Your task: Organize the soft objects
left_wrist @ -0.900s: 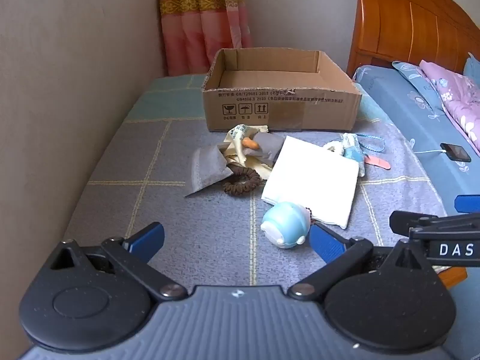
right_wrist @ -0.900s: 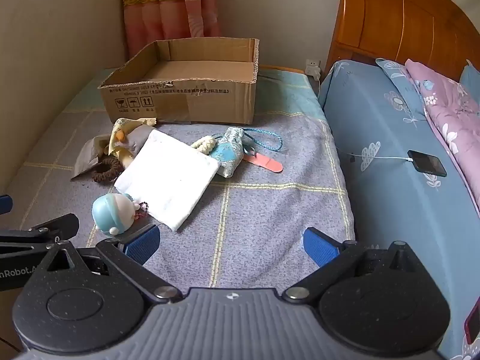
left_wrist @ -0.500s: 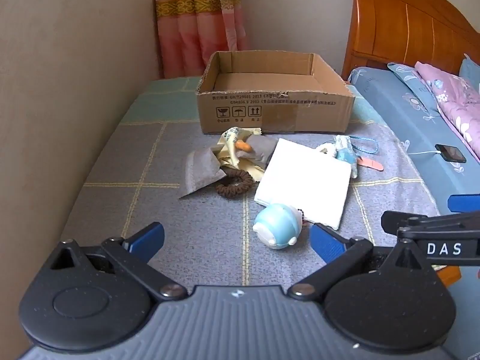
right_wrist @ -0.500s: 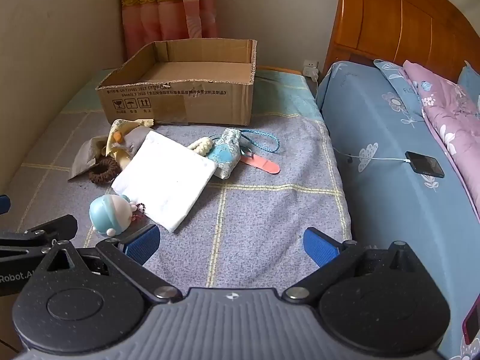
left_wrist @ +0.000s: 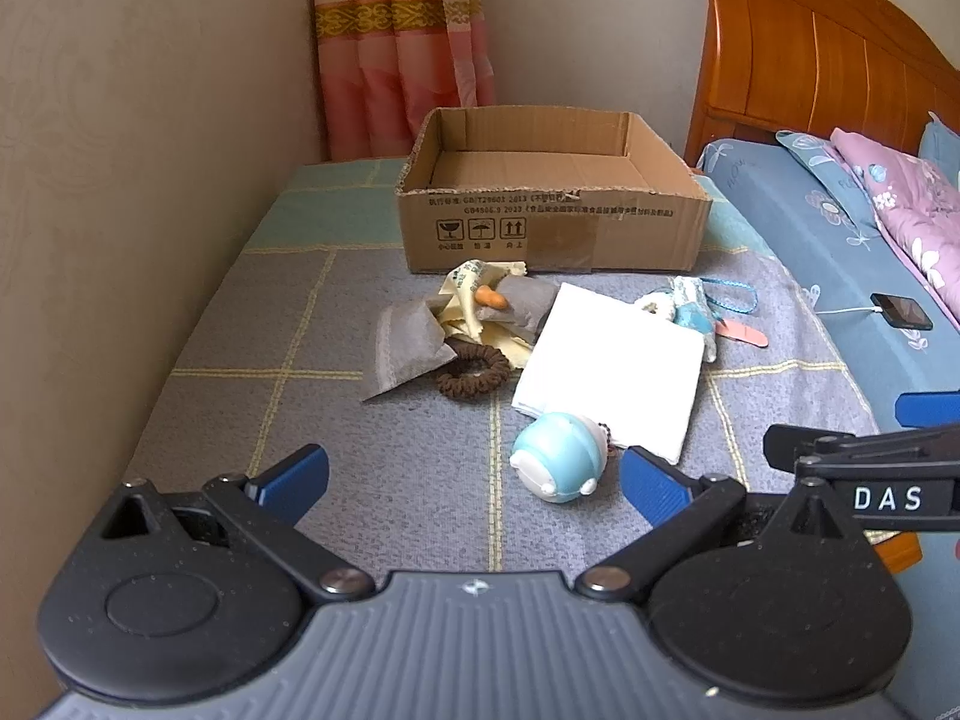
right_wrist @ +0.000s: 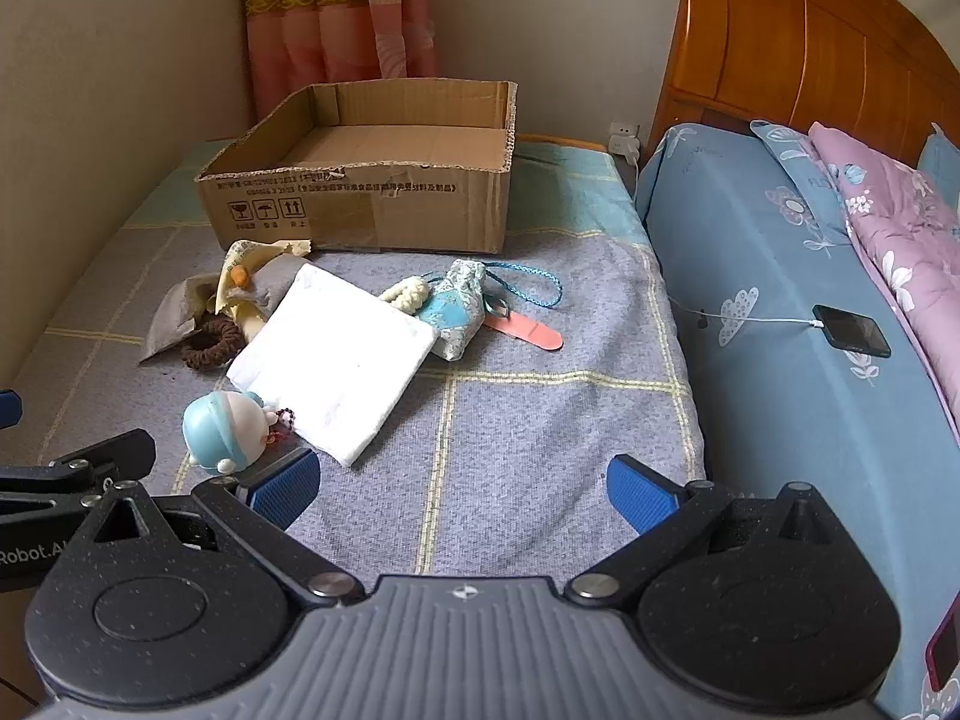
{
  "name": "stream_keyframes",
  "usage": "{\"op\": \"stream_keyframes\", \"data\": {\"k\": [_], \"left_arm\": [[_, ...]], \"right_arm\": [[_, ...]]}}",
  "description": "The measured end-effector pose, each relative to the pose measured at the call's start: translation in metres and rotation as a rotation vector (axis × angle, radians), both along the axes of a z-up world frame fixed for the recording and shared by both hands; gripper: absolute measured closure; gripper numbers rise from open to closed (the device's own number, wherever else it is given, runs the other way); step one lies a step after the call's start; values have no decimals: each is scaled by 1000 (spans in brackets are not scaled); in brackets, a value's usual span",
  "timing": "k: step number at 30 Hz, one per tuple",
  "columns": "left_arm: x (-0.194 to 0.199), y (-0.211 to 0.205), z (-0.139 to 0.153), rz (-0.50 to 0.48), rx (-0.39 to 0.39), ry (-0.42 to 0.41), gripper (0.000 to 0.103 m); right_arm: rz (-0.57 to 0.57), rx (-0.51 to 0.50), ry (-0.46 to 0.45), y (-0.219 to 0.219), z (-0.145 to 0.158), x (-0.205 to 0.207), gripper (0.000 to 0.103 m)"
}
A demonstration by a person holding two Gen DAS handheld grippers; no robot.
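My left hand-held gripper (left_wrist: 474, 477), jaws spread and empty, has the blue round toy (left_wrist: 558, 464) lying on the bed just ahead toward its right finger, nearer than my equally spread right hand-held gripper (right_wrist: 462, 483).

soft even daylight, sharp, fisheye-bent edges.

blue round plush (left_wrist: 558, 463) | on side, touching white folded cloth (left_wrist: 612, 363) | cardboard box (left_wrist: 555, 222) behind
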State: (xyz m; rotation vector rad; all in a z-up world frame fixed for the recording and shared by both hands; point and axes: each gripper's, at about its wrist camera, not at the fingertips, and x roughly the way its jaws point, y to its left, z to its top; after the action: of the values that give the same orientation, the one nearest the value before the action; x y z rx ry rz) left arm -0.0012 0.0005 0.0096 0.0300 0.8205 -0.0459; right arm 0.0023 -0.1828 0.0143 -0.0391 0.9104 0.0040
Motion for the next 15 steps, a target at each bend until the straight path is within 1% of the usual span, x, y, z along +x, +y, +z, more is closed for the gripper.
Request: {"op": "stream_keyframes", "data": {"k": [15], "left_arm": [[2, 1, -3, 5, 5, -1, 1]], "right_arm": [[-7, -5, -5, -1, 0, 0, 0]]}}
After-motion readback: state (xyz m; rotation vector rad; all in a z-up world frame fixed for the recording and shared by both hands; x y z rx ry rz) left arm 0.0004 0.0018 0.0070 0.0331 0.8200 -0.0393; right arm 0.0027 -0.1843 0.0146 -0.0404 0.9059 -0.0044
